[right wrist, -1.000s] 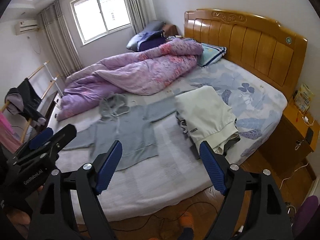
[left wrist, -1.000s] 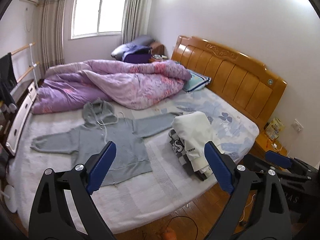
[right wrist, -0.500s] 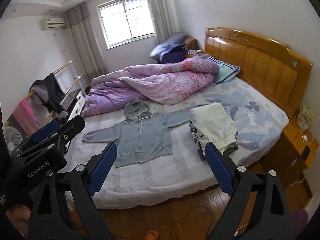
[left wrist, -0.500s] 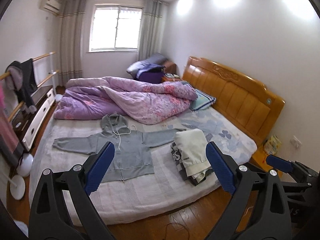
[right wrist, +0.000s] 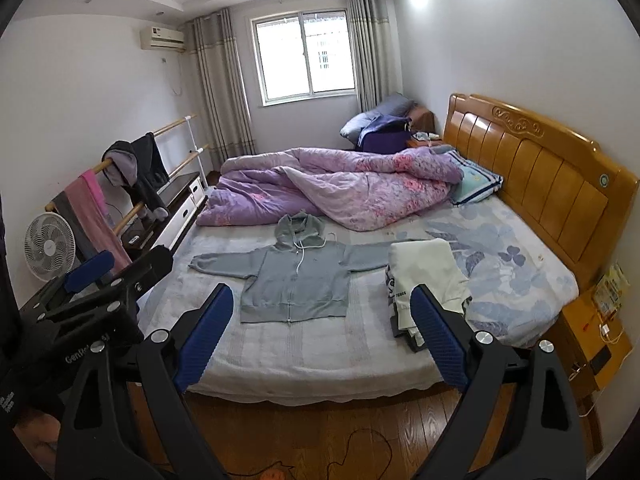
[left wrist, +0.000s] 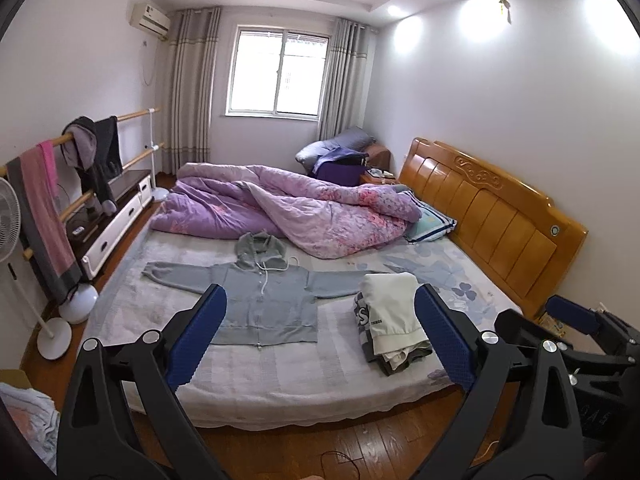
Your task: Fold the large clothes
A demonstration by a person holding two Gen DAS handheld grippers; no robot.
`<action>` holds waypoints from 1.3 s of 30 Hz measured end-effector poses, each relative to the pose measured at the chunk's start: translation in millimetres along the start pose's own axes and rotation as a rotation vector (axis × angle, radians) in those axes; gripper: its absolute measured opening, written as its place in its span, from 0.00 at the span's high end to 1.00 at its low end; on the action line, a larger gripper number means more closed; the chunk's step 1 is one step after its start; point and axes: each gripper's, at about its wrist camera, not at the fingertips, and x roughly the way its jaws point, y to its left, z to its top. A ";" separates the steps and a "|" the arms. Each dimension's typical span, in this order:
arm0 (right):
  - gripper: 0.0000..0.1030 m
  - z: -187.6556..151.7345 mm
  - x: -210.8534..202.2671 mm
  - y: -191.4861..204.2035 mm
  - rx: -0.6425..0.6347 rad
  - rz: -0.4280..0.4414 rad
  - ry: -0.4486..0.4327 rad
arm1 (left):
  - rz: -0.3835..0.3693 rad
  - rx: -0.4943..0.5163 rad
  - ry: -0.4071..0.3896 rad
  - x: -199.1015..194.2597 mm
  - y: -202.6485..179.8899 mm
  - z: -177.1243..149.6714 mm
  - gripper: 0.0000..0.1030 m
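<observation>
I am holding both sets of fingers open and empty; the grey hoodie [left wrist: 266, 300] is lying unfolded beside the folded stack [left wrist: 394, 322].

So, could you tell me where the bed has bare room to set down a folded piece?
Bare sheet runs along the near edge of the bed, below the grey hoodie, and between the folded pile and the headboard. The far side is crowded by the purple duvet.

Grey hoodie [left wrist: 266, 304], purple floral duvet [left wrist: 304, 212]
</observation>
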 end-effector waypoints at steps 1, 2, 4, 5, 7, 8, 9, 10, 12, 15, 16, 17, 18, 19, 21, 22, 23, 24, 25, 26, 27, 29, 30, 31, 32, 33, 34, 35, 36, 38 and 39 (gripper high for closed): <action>0.16 0.2 -5.0 0.7 -0.003 0.001 -0.011 | 0.001 0.000 -0.004 -3.2 1.2 0.9 0.07; 0.16 0.7 -8.6 2.5 -0.007 0.004 -0.019 | 0.003 -0.001 -0.009 -9.4 1.6 1.3 0.07; 0.16 1.8 -15.1 5.7 -0.011 0.010 -0.032 | 0.009 -0.004 -0.020 -16.3 3.3 2.6 0.07; 0.16 2.4 -18.3 8.7 -0.012 0.012 -0.041 | 0.010 -0.004 -0.028 -21.1 5.0 3.7 0.07; 0.16 2.9 -24.8 14.1 -0.019 0.006 -0.056 | 0.015 -0.002 -0.036 -25.8 9.1 5.7 0.07; 0.16 3.6 -26.8 17.8 -0.020 0.007 -0.062 | 0.016 0.001 -0.040 -29.8 11.9 7.0 0.07; 0.16 4.0 -28.7 21.1 -0.018 0.008 -0.068 | 0.017 0.004 -0.041 -30.0 14.2 9.2 0.07; 0.16 4.5 -29.5 22.2 -0.018 0.009 -0.070 | 0.018 0.007 -0.045 -31.4 16.9 10.9 0.07; 0.16 5.9 -32.0 27.2 -0.017 0.012 -0.080 | 0.021 0.015 -0.058 -36.8 23.6 15.2 0.07; 0.16 8.7 -36.0 36.8 -0.017 0.013 -0.099 | 0.024 0.023 -0.078 -42.8 32.7 20.1 0.07; 0.16 9.6 -37.1 39.6 -0.017 0.012 -0.102 | 0.025 0.025 -0.082 -45.0 35.4 21.6 0.07; 0.16 10.5 -38.1 42.5 -0.017 0.012 -0.107 | 0.025 0.027 -0.087 -47.3 38.5 23.3 0.07; 0.16 10.6 -39.5 42.9 -0.017 0.013 -0.111 | 0.024 0.030 -0.090 -49.2 40.3 25.1 0.07; 0.16 11.4 -40.6 45.5 -0.017 0.014 -0.117 | 0.025 0.033 -0.096 -51.4 43.0 26.1 0.07; 0.16 12.5 -41.6 48.7 -0.017 0.013 -0.122 | 0.031 0.043 -0.109 -55.8 47.9 28.7 0.07; 0.16 12.9 -41.7 51.4 -0.015 0.014 -0.125 | 0.032 0.044 -0.111 -56.6 50.2 29.5 0.07; 0.16 13.7 -42.1 51.6 -0.014 0.016 -0.126 | 0.031 0.044 -0.112 -58.4 53.1 30.4 0.07; 0.16 14.3 -41.6 52.9 -0.013 0.017 -0.126 | 0.030 0.043 -0.112 -59.0 55.3 30.9 0.07; 0.16 14.8 -40.7 54.7 -0.013 0.017 -0.126 | 0.030 0.043 -0.112 -59.3 55.9 30.6 0.07; 0.16 15.0 -40.8 54.2 -0.014 0.017 -0.128 | 0.031 0.043 -0.113 -61.0 58.4 31.3 0.07; 0.16 15.5 -40.6 56.4 -0.014 0.017 -0.129 | 0.032 0.044 -0.113 -60.4 58.6 31.6 0.07; 0.16 15.8 -40.8 60.6 -0.016 0.017 -0.131 | 0.031 0.043 -0.116 -62.4 62.1 31.9 0.07; 0.16 16.4 -40.4 62.6 -0.017 0.015 -0.131 | 0.031 0.043 -0.116 -63.5 64.3 32.6 0.07; 0.16 15.8 -40.4 62.4 -0.018 0.015 -0.131 | 0.033 0.044 -0.115 -62.7 62.2 31.3 0.07; 0.16 15.6 -40.4 61.8 -0.017 0.016 -0.132 | 0.034 0.043 -0.117 -62.7 61.7 31.4 0.07; 0.16 15.6 -40.4 61.6 -0.018 0.017 -0.131 | 0.037 0.044 -0.119 -64.7 63.9 32.2 0.07; 0.16 16.2 -40.1 63.6 -0.019 0.017 -0.133 | 0.039 0.043 -0.122 -65.5 65.1 32.9 0.07; 0.16 16.1 -40.2 63.2 -0.018 0.017 -0.133 | 0.040 0.043 -0.123 -66.9 66.9 33.2 0.07; 0.16 16.7 -40.6 63.5 -0.018 0.017 -0.134 | 0.039 0.043 -0.122 -67.6 68.4 34.2 0.07; 0.16 17.8 -40.5 65.0 -0.016 0.017 -0.135 | 0.040 0.043 -0.122 -67.3 67.4 33.7 0.07; 0.16 16.9 -41.2 64.1 -0.016 0.017 -0.135 | 0.041 0.044 -0.122 -67.6 66.8 33.3 0.07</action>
